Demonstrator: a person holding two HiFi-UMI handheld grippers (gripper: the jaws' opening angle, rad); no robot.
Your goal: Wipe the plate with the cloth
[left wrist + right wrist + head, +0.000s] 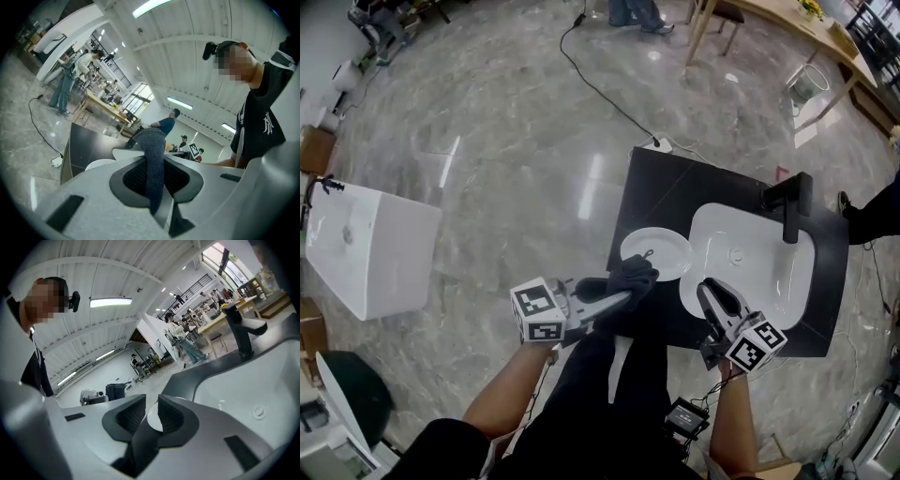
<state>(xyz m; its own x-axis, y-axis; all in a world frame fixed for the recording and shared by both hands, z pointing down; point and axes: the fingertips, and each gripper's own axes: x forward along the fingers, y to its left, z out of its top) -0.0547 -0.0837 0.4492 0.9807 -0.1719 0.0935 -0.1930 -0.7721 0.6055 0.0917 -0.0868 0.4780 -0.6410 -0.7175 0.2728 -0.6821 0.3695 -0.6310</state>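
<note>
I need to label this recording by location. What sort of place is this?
Probably a large indoor hall used as a work or test space, not a home: a freestanding black counter with a white sink stands on a polished stone floor, with a wooden table beyond.

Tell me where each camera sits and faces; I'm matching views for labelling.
Head view: on the person's head, facing down at plate and sink; both forearms, grippers show.
Left gripper view: on the left gripper, along jaws shut on the cloth; torso at right.
Right gripper view: on the right gripper, along open jaws toward the faucet; torso at left.
Shared: head and right gripper views show plate and sink.
</note>
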